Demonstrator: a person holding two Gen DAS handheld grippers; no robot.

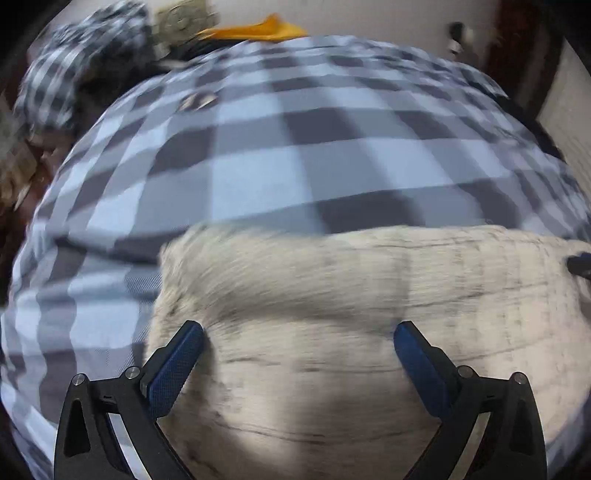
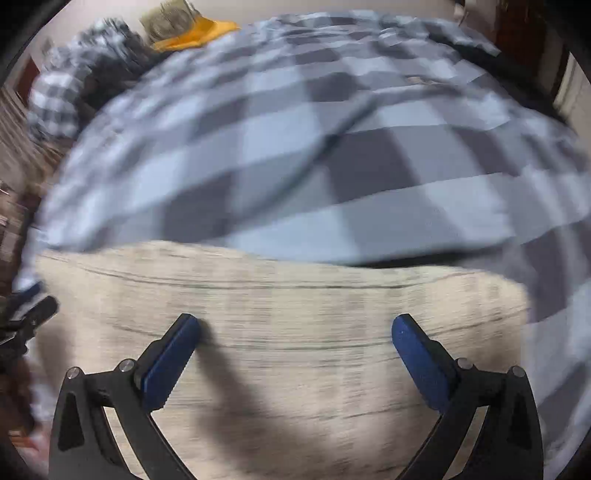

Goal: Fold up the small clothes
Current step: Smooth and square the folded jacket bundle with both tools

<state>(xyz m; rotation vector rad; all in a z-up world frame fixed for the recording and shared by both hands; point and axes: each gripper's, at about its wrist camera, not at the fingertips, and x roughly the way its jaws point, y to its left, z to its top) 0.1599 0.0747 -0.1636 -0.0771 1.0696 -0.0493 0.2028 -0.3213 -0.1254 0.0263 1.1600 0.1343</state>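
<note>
A pale cream garment with thin dark stripes lies flat on a blue-grey checked bedcover. My left gripper hovers over the garment's left part, jaws wide open, nothing between them. In the right wrist view the same garment stretches across the lower half, and my right gripper stands open above it, empty. The left gripper's tip shows at the far left edge of that view; the right gripper's tip peeks in at the right edge of the left wrist view. Both views are motion-blurred.
A heap of black-and-white checked cloth lies at the bed's far left. An orange cloth and a patterned item sit at the far edge. Dark wooden furniture stands at the back right. The checked bedcover spreads beyond the garment.
</note>
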